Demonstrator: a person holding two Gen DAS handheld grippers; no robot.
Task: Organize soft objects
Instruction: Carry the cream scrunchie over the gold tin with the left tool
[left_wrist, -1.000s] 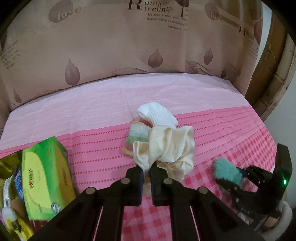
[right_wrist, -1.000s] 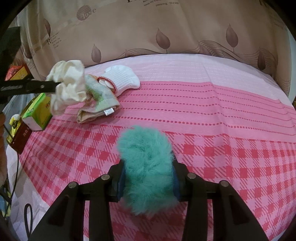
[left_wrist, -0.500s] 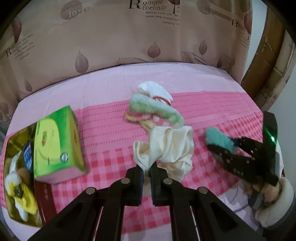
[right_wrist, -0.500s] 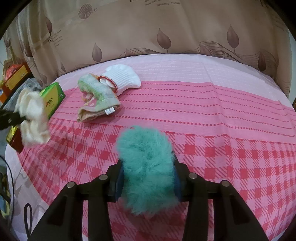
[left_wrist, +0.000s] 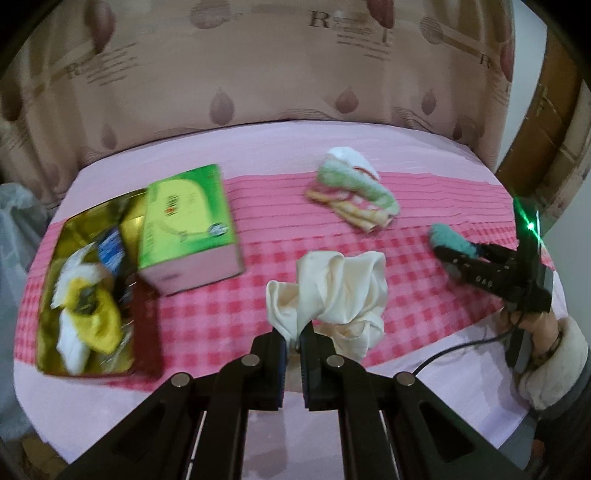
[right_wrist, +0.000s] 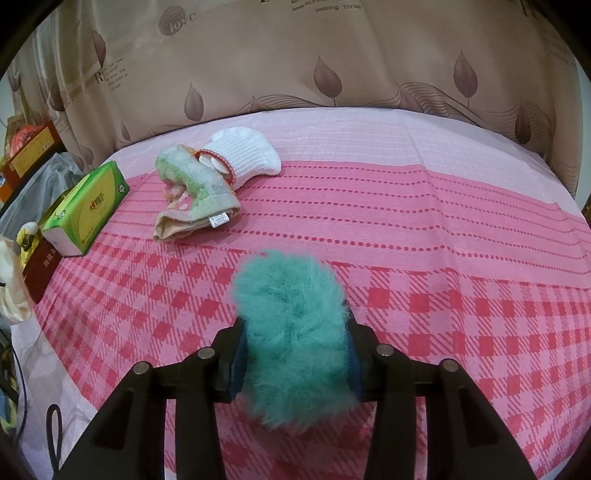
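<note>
My left gripper (left_wrist: 292, 338) is shut on a cream satin scrunchie (left_wrist: 332, 295) and holds it in the air over the near part of the pink checked tablecloth (left_wrist: 221, 306). My right gripper (right_wrist: 293, 354) is shut on a teal fluffy scrunchie (right_wrist: 291, 317), held above the cloth; it also shows at the right of the left wrist view (left_wrist: 448, 240). A green and cream folded towel (right_wrist: 192, 192) and a white sock (right_wrist: 243, 155) lie together at the back of the table. An open gold tin (left_wrist: 55, 258) with soft items stands at the left.
A green tissue box (left_wrist: 184, 221) stands beside the tin at the left; it also shows in the right wrist view (right_wrist: 88, 210). A beige leaf-print curtain (right_wrist: 332, 55) hangs behind the table. A black cable (left_wrist: 461, 350) hangs off the near right edge.
My left gripper has pulled back and swung left with the cream scrunchie, so the tin and tissue box now show fully. My right gripper has stayed almost still with the teal scrunchie.
</note>
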